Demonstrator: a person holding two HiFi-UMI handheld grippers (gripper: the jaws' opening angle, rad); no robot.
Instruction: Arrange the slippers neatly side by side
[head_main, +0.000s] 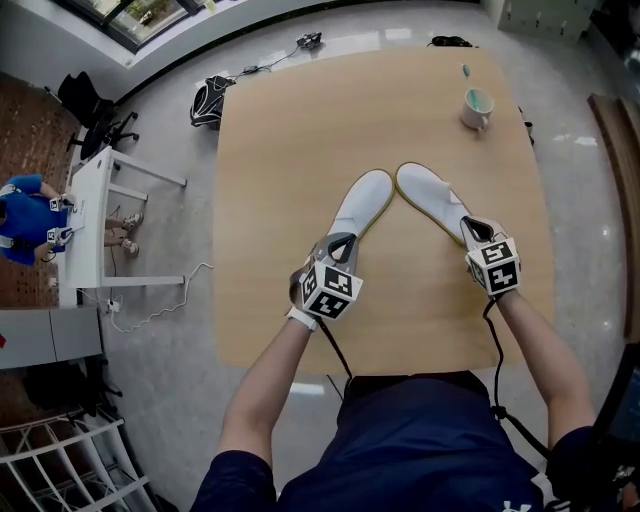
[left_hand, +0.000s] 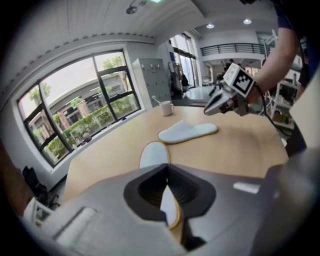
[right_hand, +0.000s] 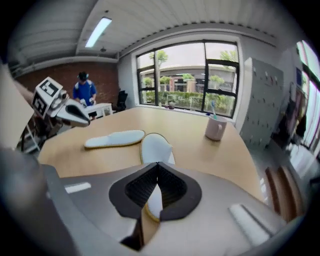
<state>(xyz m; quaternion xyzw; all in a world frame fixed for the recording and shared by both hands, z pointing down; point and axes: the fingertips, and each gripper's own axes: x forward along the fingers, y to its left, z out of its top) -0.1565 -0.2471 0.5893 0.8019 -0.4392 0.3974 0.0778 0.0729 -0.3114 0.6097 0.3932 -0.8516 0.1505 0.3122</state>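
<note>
Two white slippers with tan edging lie on the wooden table (head_main: 270, 200), toes nearly touching and heels spread apart in a V. My left gripper (head_main: 339, 243) is shut on the heel of the left slipper (head_main: 364, 203). My right gripper (head_main: 471, 230) is shut on the heel of the right slipper (head_main: 430, 196). In the left gripper view the held slipper (left_hand: 154, 154) runs forward from the shut left gripper (left_hand: 168, 174), with the other slipper (left_hand: 187, 132) beyond. In the right gripper view the right gripper (right_hand: 158, 171) pinches its slipper (right_hand: 155, 147), and the left slipper (right_hand: 114, 139) lies to the left.
A mug (head_main: 477, 106) holding a toothbrush stands near the table's far right corner. On the floor beyond the table's far left corner lies a dark bag (head_main: 208, 100). At the left, a white desk (head_main: 92, 220) stands with a person in blue beside it.
</note>
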